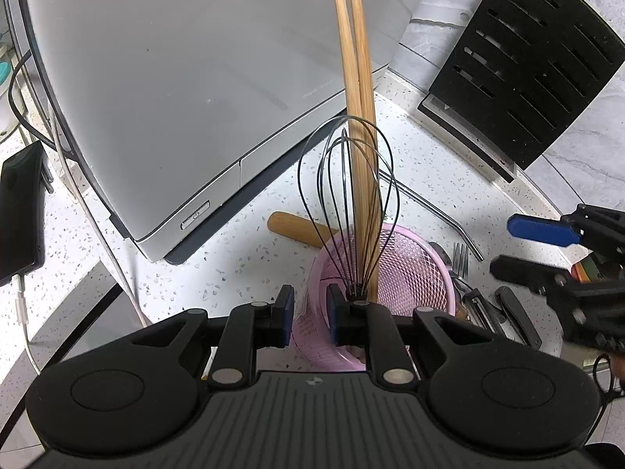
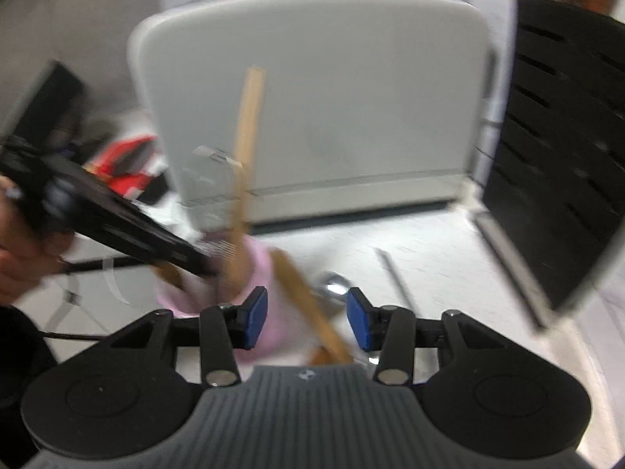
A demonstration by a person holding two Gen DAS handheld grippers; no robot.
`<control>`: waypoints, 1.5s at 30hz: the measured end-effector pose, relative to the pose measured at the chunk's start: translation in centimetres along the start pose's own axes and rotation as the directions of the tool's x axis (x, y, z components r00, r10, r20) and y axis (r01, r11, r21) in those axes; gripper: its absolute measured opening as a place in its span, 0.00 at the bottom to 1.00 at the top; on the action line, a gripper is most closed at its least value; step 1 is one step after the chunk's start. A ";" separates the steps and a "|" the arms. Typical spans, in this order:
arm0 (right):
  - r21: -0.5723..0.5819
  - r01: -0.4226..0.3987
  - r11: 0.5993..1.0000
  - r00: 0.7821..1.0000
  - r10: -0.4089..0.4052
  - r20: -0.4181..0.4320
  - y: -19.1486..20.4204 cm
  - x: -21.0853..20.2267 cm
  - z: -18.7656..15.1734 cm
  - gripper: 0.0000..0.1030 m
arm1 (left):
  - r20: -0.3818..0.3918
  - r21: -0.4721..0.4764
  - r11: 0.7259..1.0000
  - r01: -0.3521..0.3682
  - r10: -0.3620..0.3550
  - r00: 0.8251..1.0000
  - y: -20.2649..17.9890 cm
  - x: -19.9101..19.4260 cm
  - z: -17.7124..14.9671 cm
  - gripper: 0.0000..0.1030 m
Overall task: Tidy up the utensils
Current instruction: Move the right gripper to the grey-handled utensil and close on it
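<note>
White speckled stone makes up the worktop (image 1: 242,250), with a large grey appliance (image 1: 187,90) filling the back and a black slotted rack (image 1: 523,66) leaning at the right.

From the left wrist camera, the left gripper (image 1: 310,312) has its fingers closed on the near wall of a pink mesh basket (image 1: 410,273), one blue pad outside the rim and the other inside. A black wire whisk (image 1: 347,195) stands upright in the basket with its loops up, and a pair of wooden chopsticks (image 1: 355,90) rises through those loops well above the rim. Behind the basket a wooden handle (image 1: 297,226) lies flat on the worktop. To the right of the basket lie a metal straw (image 1: 437,205), a fork (image 1: 461,258) and some darker utensils too crowded to tell apart. The right gripper (image 1: 519,246) enters at the right edge over that pile, its fingers apart with nothing between them. A black phone (image 1: 19,215) with a cable lies at the far left.

The right wrist camera is blurred. The right gripper's (image 2: 307,320) fingers stand open and empty, over a wooden handle (image 2: 312,312) slanting between them and a spoon (image 2: 332,287) beyond it on the worktop. The pink basket (image 2: 254,273) is at the left with the chopsticks (image 2: 246,156) standing in it, and the left gripper (image 2: 117,219) reaches down to its rim.
</note>
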State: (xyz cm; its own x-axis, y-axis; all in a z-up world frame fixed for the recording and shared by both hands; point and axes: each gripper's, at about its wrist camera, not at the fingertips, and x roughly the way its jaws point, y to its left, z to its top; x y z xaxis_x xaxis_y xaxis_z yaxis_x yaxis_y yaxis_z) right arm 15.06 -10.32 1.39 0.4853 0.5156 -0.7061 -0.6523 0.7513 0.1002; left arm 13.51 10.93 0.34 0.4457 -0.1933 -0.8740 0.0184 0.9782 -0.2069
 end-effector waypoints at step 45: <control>-0.065 0.039 0.997 0.844 -0.068 -0.533 -5.5 3.5 -6.3 0.34 | 0.000 0.007 1.000 -0.002 0.002 1.000 -0.3 0.2 0.0 0.18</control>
State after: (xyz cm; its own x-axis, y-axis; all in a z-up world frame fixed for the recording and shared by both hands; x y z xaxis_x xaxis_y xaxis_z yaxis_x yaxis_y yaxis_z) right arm 16.65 -15.23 -6.06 0.1434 0.1649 -0.9758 -0.6696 0.7423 0.0270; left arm 13.59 10.59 0.28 0.4460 -0.1916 -0.8743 0.0241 0.9790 -0.2023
